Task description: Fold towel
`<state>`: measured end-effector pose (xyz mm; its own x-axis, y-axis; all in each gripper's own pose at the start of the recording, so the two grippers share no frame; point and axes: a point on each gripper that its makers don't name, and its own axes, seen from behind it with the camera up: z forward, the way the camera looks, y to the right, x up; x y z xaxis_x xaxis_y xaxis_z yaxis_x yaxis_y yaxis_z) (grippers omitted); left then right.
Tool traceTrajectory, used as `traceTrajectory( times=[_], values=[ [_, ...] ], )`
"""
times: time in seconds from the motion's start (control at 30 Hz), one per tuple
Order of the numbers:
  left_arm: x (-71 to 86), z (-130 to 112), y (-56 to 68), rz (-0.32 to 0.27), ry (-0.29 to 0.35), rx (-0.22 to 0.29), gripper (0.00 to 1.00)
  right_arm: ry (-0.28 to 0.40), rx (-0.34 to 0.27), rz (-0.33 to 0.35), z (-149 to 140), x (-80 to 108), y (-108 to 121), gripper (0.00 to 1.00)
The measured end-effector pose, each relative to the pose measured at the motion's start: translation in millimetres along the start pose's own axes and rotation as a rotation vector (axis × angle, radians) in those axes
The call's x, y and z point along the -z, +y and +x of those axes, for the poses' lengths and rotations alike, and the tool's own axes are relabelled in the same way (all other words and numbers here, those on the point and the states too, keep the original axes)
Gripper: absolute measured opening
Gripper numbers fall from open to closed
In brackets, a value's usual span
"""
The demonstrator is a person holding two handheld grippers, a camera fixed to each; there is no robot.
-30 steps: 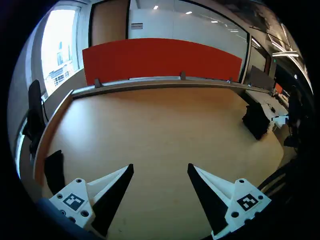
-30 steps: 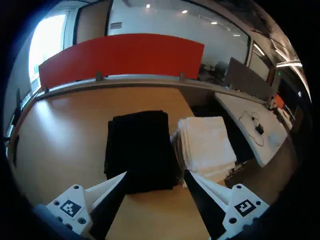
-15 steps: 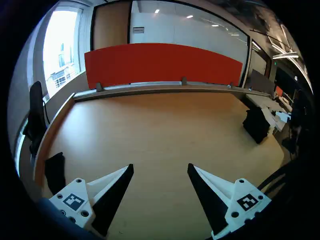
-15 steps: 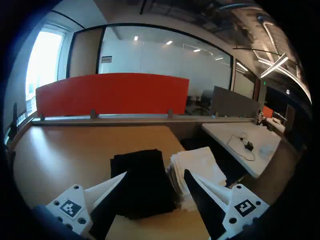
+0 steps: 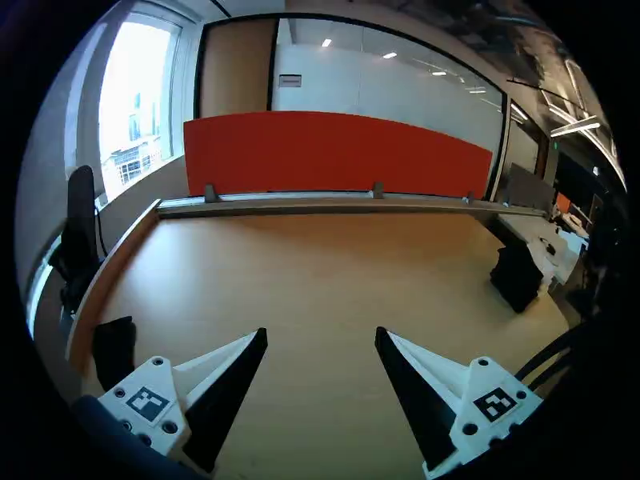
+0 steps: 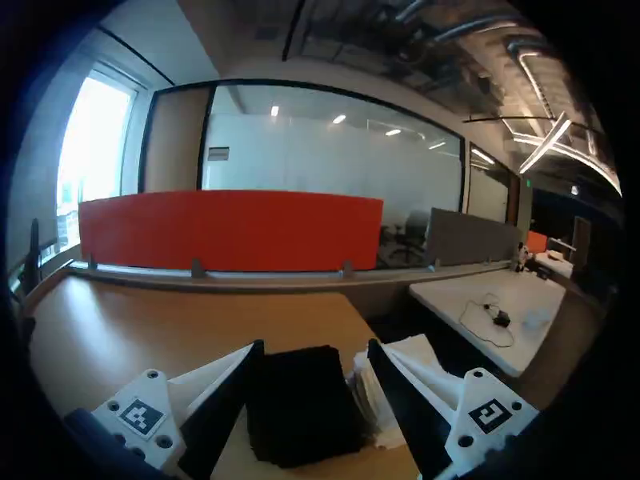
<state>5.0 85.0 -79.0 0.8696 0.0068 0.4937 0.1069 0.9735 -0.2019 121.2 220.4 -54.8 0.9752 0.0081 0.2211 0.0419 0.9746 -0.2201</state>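
**Left gripper view**
- Far left: black chair (image 5: 78, 232) with a tall narrow back, standing off the table's left edge below a bright window (image 5: 136, 112).
- The table (image 5: 320, 264) has a pale wood-grain top, smooth with a slight sheen. Its near-left corner is rounded.
- A grey rail (image 5: 320, 204) runs along the far edge. It carries a red divider panel (image 5: 336, 152), flat and matte with a gently arched top.
- Low centre, the left gripper (image 5: 320, 330): white plastic fingers with black wedge-shaped inner faces, spread wide and gripping nothing, over bare tabletop.
- Far right, at the table's right edge: black towel stack (image 5: 516, 276), blocky with soft corners. Pale cloth lies just beyond it, too small to detail.
- Room to move: a broad open top from the left edge across to that stack.

**Right gripper view**
- Left: more bare wood top of the table (image 6: 160, 328), with the red divider panel (image 6: 232, 232) behind it.
- Low centre, the right gripper (image 6: 314, 346): fingers apart, clamped on nothing.
- Through the gap between the fingers lies the black towel stack (image 6: 300, 400), a folded, matte, squared slab.
- Just beside it on the right is the white towel stack (image 6: 376, 404), nubby terry with layered edges. It is partly behind the right-hand finger.
- Both stacks sit near the table's right end.
- Right of that is a dark gap, then a white table (image 6: 480, 292) with a thin dark cable (image 6: 492, 312) on it. A grey partition (image 6: 468, 236) stands behind.
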Motion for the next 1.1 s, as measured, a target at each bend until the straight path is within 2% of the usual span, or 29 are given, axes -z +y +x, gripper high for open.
traceTrajectory(
  times=[0.17, 0.23, 0.5, 0.77, 1.1],
  values=[
    [2.3, 15, -7.9, 0.020, 0.052, 0.007, 1.00, 0.073, -0.017, -0.006, 27, 5.9, -6, 1.00],
    [3.0, 21, -10.8, 0.028, 0.074, 0.009, 1.00, 0.083, -0.022, 0.000, 32, 7.4, -10, 1.00],
    [5.0, 51, -26.0, 0.064, 0.175, 0.026, 1.00, 0.099, -0.017, 0.034, 44, 9.9, -30, 1.00],
    [16.7, 99, -48.0, 0.116, 0.336, 0.055, 1.00, 0.107, 0.008, 0.065, 52, 9.1, -52, 1.00],
    [21.7, 124, -72.3, 0.160, 0.416, 0.081, 1.00, 0.116, 0.028, 0.107, 64, 8.5, -79, 1.00]
  ],
)
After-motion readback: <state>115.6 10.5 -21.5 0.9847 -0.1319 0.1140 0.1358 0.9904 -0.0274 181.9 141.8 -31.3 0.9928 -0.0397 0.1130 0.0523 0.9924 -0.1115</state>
